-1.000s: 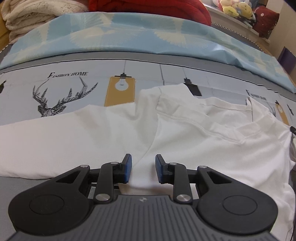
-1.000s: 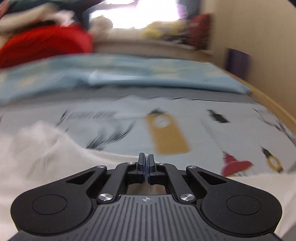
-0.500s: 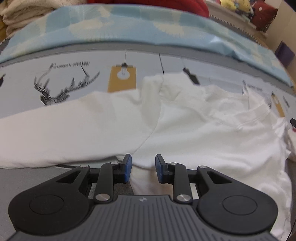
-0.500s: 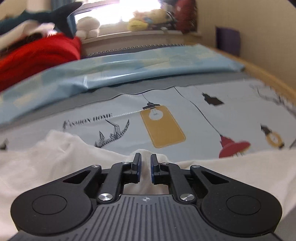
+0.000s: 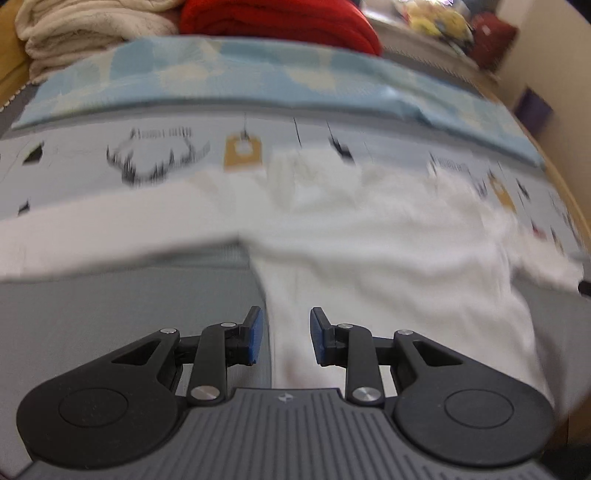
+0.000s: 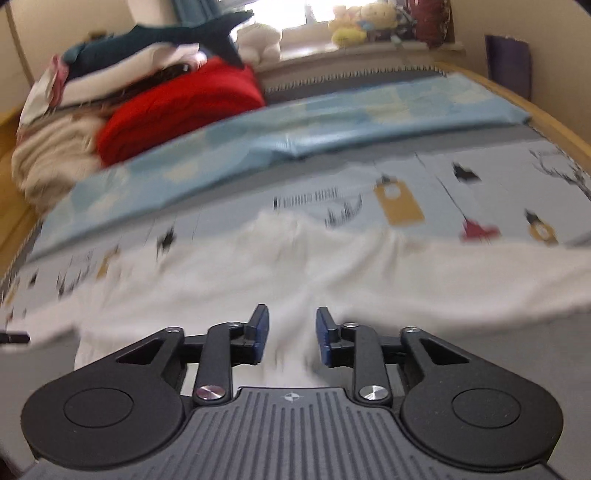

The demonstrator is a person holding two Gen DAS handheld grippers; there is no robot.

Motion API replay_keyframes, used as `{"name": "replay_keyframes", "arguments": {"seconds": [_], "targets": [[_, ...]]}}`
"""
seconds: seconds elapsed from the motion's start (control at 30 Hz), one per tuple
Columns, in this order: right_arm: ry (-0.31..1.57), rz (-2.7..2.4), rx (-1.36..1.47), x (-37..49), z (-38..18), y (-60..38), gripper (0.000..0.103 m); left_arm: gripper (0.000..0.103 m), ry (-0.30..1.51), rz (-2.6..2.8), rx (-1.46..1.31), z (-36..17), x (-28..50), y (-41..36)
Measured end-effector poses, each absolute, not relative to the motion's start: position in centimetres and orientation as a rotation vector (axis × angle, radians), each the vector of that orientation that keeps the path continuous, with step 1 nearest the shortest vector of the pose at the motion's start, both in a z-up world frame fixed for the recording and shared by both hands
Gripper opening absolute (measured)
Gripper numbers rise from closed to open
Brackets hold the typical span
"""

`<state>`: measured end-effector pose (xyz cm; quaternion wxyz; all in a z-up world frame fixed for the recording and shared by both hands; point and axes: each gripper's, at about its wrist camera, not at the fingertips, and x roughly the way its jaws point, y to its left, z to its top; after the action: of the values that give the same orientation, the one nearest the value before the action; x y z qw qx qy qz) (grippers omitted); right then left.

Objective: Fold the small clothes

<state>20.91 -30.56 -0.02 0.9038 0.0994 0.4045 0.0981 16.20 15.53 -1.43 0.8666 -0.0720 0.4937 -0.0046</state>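
Left wrist view, blurred. Left tongs [image 5: 284, 334] parted with an empty gap, blue pads [image 5: 255, 338] gripping nothing, hovering over the near end of a white garment [image 5: 369, 251]. Spread flat on the printed bed sheet [image 5: 74, 173], long axis running across the bed from the left edge to the right; one long arm reaching out to the left, a narrower strip running down toward the tongs. Crumpled folds near the far middle. Bare grey bed cover [image 5: 129, 302] open at the near left, beside the strip. Beyond the garment, a band of printed sheet, then a light blue quilt [image 5: 258, 77] lying across the bed's far side, with a red blanket [image 5: 280, 18] and a cream blanket [image 5: 85, 26] behind it.

Right wrist view, also blurred. Right tongs [image 6: 290, 338] opening, nothing pressed between the pads [image 6: 260, 338]; white garment [image 6: 295, 273] seen below the gap. Cloth stretching across from the left edge to the right edge, bunched at the middle. Free printed sheet [image 6: 498, 195] beyond it toward the far right, wooden bed edge [image 6: 517, 99] along that side. Light blue quilt [image 6: 332, 122] further back, red blanket [image 6: 177, 110] and a dark plush shark [image 6: 166, 40] at the far left.
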Motion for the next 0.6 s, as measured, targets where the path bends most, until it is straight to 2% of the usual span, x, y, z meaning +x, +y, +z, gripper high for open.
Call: {"name": "replay_keyframes", "arguments": {"seconds": [0.17,0.23,0.37,0.6], "targets": [[0.931,0.157,0.248,14.0,-2.3,-32.0,0.032,0.031,1.173,-0.007,-0.256,-7.1,9.6,16.7],[1.022,0.126,0.275,12.8,-4.4,-32.5,0.032,0.03,1.275,0.01,-0.305,-9.5,8.6,17.4],[1.138,0.097,0.268,12.3,-6.9,-32.5,0.032,0.034,1.271,-0.006,-0.298,-10.3,7.9,17.9],[1.319,-0.02,0.17,12.5,-10.5,-32.4,0.033,0.034,1.341,-0.036,-0.338,-12.1,7.9,17.3]]}}
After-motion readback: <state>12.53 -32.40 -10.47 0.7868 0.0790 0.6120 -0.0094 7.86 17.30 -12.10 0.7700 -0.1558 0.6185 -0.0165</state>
